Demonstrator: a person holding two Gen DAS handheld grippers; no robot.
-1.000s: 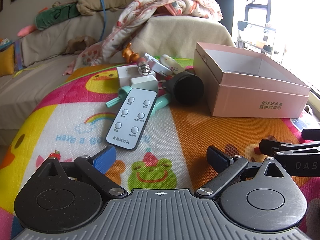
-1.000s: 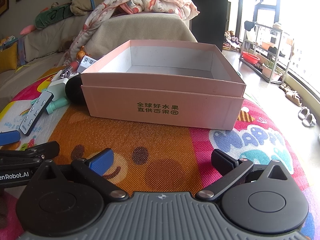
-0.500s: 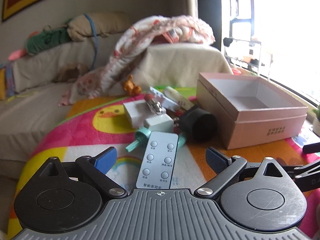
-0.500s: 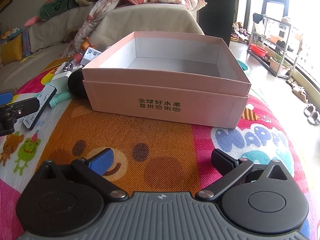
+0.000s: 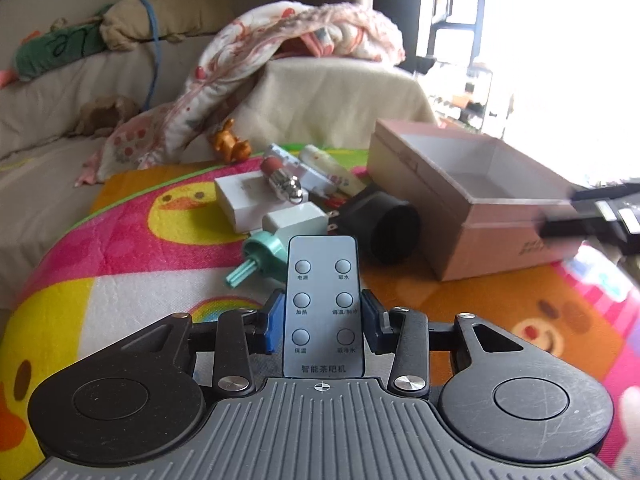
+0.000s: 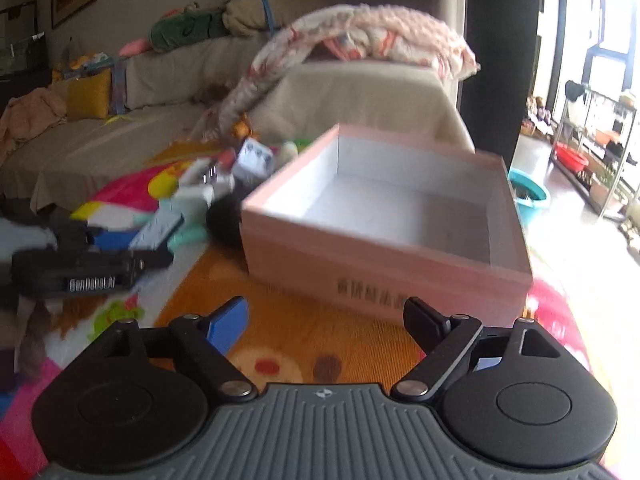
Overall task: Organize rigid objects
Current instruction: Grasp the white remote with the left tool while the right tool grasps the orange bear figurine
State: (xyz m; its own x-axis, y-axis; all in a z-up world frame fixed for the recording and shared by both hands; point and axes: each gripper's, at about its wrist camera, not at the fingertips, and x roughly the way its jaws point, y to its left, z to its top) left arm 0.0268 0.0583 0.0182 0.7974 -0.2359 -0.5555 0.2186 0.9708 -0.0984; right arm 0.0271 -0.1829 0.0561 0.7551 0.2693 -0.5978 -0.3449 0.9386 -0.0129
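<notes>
Left gripper holds the remote; the pink box waits at right.

In the left wrist view the left gripper (image 5: pixel 322 325) has its fingers (image 5: pixel 274 322) closed narrow on the long sides of the grey remote (image 5: pixel 322 300), low in the centre of the frame, its far end pointing up toward the pile of small things. The pink box (image 5: pixel 472 196) sits open and empty at centre right on the cartoon mat (image 5: pixel 168 264). To do this step well, the carry probably should keep the remote level, clear the black cylinder (image 5: pixel 390 228) and the box's near wall, then lower it flat inside before letting go. In the right wrist view the right gripper (image 6: pixel 326 322) hovers before the box with fingers spread wide, holding nothing.
</notes>
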